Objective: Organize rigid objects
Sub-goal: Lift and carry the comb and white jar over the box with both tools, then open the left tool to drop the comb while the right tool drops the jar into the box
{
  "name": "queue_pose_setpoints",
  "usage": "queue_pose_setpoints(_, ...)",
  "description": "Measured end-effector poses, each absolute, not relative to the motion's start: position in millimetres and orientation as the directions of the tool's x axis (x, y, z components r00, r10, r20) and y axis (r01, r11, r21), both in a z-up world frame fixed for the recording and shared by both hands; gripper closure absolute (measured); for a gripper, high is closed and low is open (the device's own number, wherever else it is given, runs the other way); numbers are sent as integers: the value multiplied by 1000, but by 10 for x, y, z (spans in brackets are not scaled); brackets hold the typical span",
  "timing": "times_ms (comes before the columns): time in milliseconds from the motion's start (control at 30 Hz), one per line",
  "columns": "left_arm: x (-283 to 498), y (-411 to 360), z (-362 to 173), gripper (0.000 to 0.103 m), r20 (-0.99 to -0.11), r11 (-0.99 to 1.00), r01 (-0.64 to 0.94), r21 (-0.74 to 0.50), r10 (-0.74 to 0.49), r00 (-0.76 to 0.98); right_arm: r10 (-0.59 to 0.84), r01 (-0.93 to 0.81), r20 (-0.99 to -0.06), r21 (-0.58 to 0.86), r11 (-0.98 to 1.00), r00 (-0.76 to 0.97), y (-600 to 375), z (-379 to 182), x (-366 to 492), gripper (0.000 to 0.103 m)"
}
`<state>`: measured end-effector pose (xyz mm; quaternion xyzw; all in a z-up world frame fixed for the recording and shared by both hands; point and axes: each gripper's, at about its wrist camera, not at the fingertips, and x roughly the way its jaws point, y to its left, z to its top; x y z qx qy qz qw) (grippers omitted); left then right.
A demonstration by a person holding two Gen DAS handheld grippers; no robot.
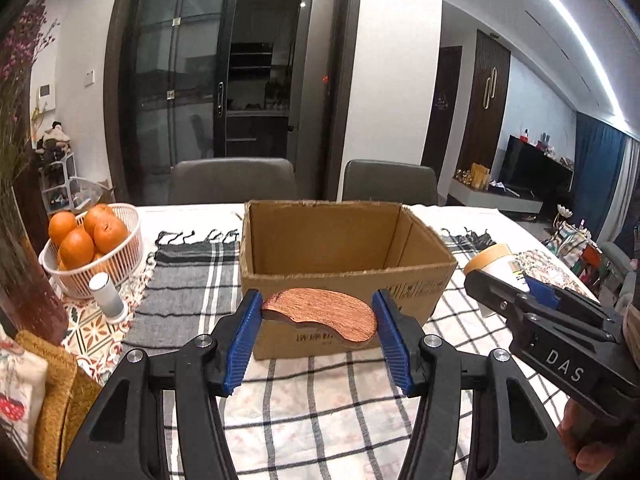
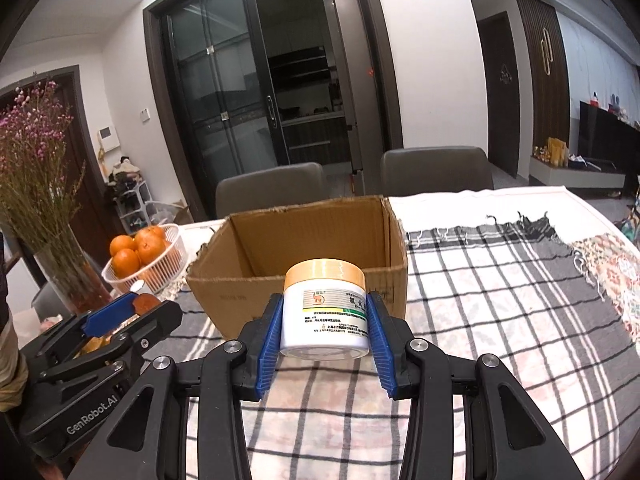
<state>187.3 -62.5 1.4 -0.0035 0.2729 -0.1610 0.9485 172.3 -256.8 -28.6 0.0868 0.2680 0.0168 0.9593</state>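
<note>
Left hand-held gripper (image 1: 318, 316): clamps wood slab (image 1: 320, 314) by its ends, before box (image 1: 340, 256); stiff, light
Right hand-held gripper (image 2: 325, 322): grips jar (image 2: 325, 308) by its sides; smooth, slippery

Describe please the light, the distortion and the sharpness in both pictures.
Left wrist view: a bright ceiling light strip glares at upper right, door frames bow outward, and the wooden piece in the left tongs looks sharp. Right wrist view: dark vignette in the corners, curved walls, and the white jar has a readable label.
</note>
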Motion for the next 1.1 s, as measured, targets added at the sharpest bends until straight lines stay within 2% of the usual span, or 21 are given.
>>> queue_pose_setpoints(633, 2535, -779, 274, 47, -493, 949, 311, -59, -299, 817, 73, 3, -497, 150, 989, 865, -2641, -50, 2312, 61)
queue_pose_setpoints(833, 2802, -818, 242, 47, -527, 950, 308, -60, -292, 798, 76, 2, -528, 144, 990, 846, -2681, -93, 2596, 61)
queue_pose_setpoints(1100, 3221, -889, 72, 47, -637, 941, 319, -112, -314, 704, 108, -2, -605, 172, 985, 789, -2764, -208, 3028, 61)
